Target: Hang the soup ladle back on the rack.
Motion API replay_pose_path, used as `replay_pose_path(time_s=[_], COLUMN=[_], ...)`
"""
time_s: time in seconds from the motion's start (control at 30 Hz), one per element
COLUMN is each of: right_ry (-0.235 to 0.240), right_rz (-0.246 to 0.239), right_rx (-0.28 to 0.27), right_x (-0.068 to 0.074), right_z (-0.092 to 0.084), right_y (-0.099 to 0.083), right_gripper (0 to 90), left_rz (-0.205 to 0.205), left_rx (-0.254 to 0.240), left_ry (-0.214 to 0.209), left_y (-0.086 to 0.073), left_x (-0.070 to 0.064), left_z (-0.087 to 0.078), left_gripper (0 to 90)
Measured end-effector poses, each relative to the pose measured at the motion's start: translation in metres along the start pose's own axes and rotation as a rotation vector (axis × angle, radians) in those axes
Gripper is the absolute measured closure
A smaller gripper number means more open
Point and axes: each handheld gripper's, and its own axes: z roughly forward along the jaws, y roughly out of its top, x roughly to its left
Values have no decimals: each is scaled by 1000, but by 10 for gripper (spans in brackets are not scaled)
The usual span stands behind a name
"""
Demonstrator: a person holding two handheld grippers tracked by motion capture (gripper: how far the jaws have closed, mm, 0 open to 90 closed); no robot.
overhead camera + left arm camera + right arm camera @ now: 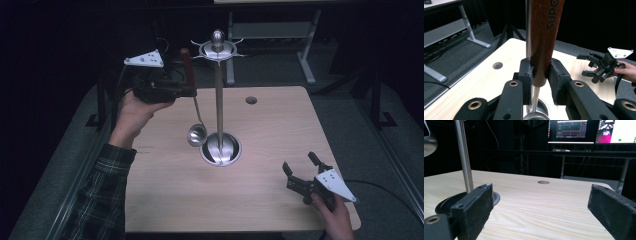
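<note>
A ladle with a brown wooden handle and a steel bowl hangs upright above the table. My left gripper is shut on that handle, just left of the stand's steel pole. In the left gripper view the pads press both sides of the handle, with the pole right behind it. The stand has a round base and a hooked top ring. My right gripper rests open near the table's front right, its jaws wide apart and nothing between them.
The light wooden table has a round cable hole at the back right. A white desk frame stands on the floor behind the table. Lit monitors glow beyond the table in the right gripper view.
</note>
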Motion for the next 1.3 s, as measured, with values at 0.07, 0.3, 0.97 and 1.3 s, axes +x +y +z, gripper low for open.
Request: replay_pose_path(time_s=[0.07, 0.3, 0.97, 1.3], right_ry=[0, 0, 0, 1], right_rz=[1, 0, -1, 2], right_rx=[0, 0, 0, -1], right_x=[0, 0, 0, 0], right_z=[0, 0, 0, 0], right_y=[0, 0, 0, 0], right_gripper=[60, 60, 60, 60], left_rz=[3, 9, 10, 11], left_rx=[-3, -2, 7, 22], left_ry=[-5, -13, -24, -42], left_y=[0, 0, 6, 7], left_x=[-2, -4, -2, -2], left_z=[0, 0, 11, 25], left_gripper=[735, 735, 736, 735])
